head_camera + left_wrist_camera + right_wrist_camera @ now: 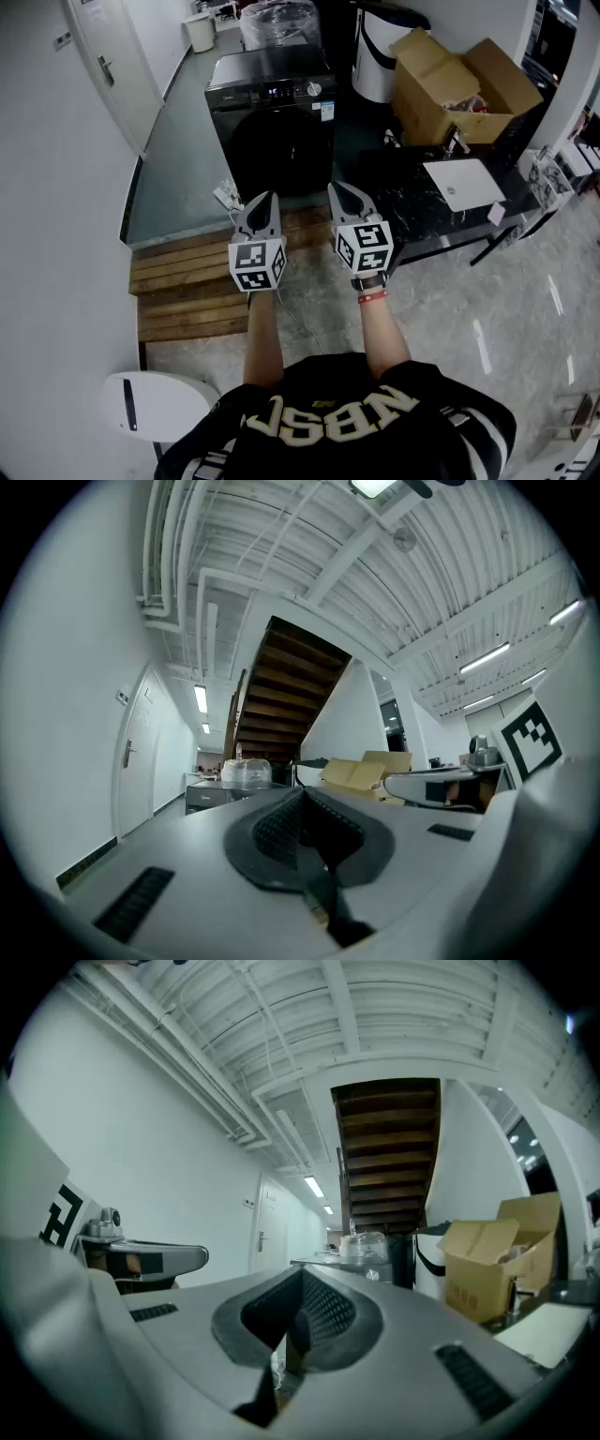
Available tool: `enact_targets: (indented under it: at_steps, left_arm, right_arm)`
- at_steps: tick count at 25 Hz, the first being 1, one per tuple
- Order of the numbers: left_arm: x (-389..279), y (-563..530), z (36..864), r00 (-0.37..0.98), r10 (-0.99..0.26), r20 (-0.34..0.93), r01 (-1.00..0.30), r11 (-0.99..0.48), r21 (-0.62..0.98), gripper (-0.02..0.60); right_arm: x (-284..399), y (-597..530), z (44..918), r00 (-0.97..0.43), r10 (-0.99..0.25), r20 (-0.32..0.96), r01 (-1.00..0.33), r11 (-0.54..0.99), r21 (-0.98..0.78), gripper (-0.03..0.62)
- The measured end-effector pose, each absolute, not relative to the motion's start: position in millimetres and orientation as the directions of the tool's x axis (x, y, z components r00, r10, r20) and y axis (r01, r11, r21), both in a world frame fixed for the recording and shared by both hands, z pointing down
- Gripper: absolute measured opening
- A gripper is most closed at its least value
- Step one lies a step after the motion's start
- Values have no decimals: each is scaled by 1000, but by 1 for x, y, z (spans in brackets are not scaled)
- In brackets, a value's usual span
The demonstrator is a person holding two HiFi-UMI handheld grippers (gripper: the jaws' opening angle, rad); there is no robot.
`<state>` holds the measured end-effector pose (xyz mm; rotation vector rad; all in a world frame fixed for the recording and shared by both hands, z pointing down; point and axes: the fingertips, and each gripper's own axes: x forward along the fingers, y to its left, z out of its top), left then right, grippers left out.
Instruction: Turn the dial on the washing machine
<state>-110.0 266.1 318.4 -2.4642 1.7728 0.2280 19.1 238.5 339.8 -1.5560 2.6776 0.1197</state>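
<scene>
Left gripper [264, 201], right gripper [338, 189] both pressed together, empty, well short of washing machine [272, 131]. Approach step; next I reach dial [313, 89], spread jaws.

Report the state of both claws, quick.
Left claw: shut, holding nothing.
Right claw: shut, holding nothing.

Black front-loading washing machine [272, 122]: far centre. Open brown cardboard boxes [459, 89]: right of it. Slatted wooden platform [187, 281]: near, before machine. Black marble-topped table [422, 204]: right of platform.
</scene>
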Motion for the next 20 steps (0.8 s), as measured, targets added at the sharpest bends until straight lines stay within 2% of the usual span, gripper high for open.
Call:
enact_targets:
  at_steps: [20]
  left_arm:
    - [-145,232,338,349,-924,-157,-934,-357,23,12]
  right_arm:
    - [-36,200,350,-524,-848,-84,-851,525,5,8]
